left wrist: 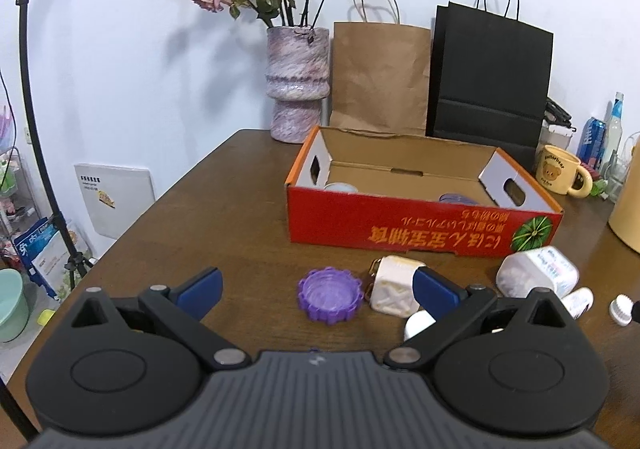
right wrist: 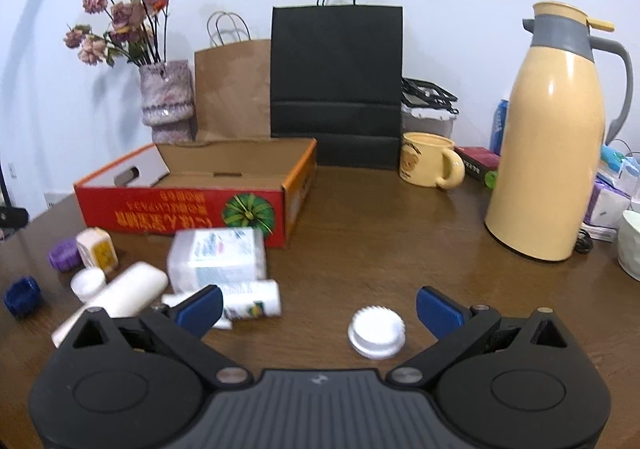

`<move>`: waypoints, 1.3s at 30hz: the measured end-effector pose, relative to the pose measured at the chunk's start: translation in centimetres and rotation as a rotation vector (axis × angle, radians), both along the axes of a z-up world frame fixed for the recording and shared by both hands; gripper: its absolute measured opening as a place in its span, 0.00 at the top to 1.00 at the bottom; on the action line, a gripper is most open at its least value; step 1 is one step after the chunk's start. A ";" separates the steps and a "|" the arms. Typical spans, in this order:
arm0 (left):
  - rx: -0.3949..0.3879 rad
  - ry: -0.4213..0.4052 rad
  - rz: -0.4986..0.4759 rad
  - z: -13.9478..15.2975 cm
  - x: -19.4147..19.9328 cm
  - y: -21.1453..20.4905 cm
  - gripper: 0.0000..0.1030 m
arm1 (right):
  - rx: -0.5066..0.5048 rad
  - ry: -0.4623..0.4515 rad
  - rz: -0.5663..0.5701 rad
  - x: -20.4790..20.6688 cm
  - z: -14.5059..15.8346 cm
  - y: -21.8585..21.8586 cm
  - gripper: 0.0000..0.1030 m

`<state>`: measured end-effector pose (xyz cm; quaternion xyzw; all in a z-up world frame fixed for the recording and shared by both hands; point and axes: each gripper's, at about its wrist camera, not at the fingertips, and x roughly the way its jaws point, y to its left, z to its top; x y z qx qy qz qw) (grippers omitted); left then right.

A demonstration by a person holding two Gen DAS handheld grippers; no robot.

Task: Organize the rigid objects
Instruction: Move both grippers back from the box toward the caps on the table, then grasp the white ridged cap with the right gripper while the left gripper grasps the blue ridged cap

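White ribbed cap [right wrist: 376,332] sits flat, top upward, between spread right tongs [right wrist: 318,309]; left tongs [left wrist: 318,289] spread around purple lid [left wrist: 330,295].

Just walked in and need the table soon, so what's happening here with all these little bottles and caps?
A person is sorting small items into the red cardboard box, one handheld gripper per hand. The left gripper is open around a purple ridged lid; the right gripper is open around a white cap. Neither grips anything. White bottles and a cream cube-shaped container lie outside the box, which already holds a couple of items.
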<state>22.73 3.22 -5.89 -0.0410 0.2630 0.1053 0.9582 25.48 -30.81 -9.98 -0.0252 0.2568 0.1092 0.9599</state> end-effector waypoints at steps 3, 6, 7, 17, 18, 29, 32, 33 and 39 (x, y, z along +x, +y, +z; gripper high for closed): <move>0.007 0.004 0.006 -0.6 -0.5 0.1 0.00 | -0.018 0.014 -0.007 -0.2 -0.6 -1.0 0.00; 0.008 0.007 0.013 -1.1 -0.9 0.2 0.00 | -0.017 0.026 -0.006 -0.2 -1.0 -1.9 0.00; 0.007 0.009 0.016 -1.3 -1.0 0.2 0.00 | -0.019 0.030 -0.004 -0.1 -1.1 -2.1 0.00; -0.030 0.034 0.054 -2.8 -1.5 0.5 0.00 | -0.050 0.082 0.041 0.8 -2.7 -2.8 0.00; -0.033 0.035 0.059 -2.8 -1.5 0.6 0.00 | -0.057 0.086 0.046 1.0 -2.8 -2.7 0.00; -0.049 0.037 0.096 -3.2 -1.2 1.4 0.00 | -0.049 0.141 0.032 4.9 -4.2 -2.5 0.31; -0.048 0.038 0.100 -3.2 -1.2 1.4 0.00 | -0.016 0.136 0.036 5.4 -4.2 -2.8 0.62; -0.048 0.038 0.099 -3.2 -1.1 1.4 0.00 | -0.018 0.132 0.035 5.3 -4.2 -2.7 0.62; -0.047 0.046 0.097 -3.6 -0.9 1.5 0.00 | -0.020 0.073 0.034 4.4 -3.7 -2.6 0.62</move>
